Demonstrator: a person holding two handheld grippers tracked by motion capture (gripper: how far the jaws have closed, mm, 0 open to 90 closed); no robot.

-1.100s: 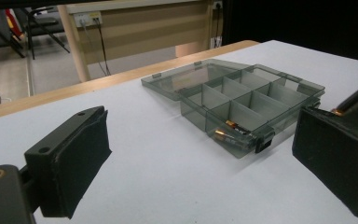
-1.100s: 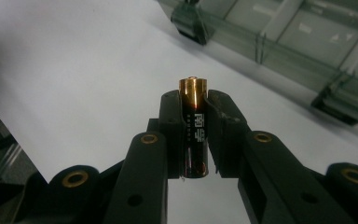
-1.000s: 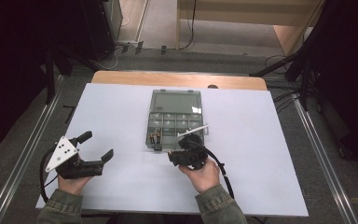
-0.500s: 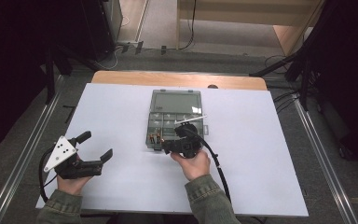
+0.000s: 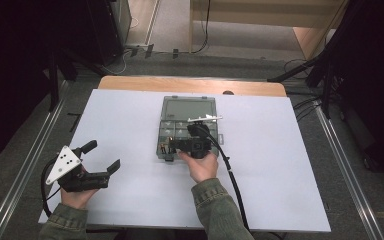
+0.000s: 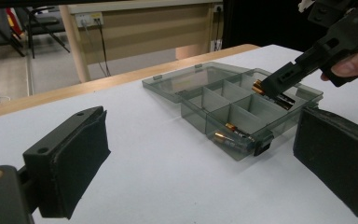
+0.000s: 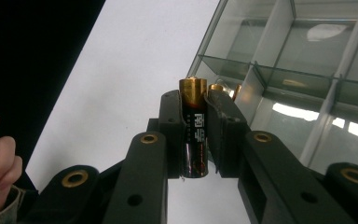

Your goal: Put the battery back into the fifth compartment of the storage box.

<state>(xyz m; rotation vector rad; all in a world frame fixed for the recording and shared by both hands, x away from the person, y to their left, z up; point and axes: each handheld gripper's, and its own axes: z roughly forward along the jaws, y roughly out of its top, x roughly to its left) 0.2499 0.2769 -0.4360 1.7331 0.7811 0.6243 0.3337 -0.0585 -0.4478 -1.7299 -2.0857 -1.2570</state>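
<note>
Over the near edge of the open organizer box [image 5: 188,127], the right gripper [image 7: 195,100] is clamped on a battery [image 7: 195,135], pads pressed to its black mid-body, gold cap poking out beyond the fingertips. Box is smoky clear plastic, lid laid flat behind, dividers forming small compartments; more batteries [image 6: 233,132] lie in the near corner cell. Left gripper [image 5: 101,158] rests on the white table [image 5: 290,165] well apart from the box, jaws spread wide, nothing between them. Judgement: battery is rigid, smooth-skinned, dense for its bulk, so likely to slip or roll if pinched near an end. Mid-barrel grip across the round looks the safe hold. Thin box walls may skid if nudged.
</note>
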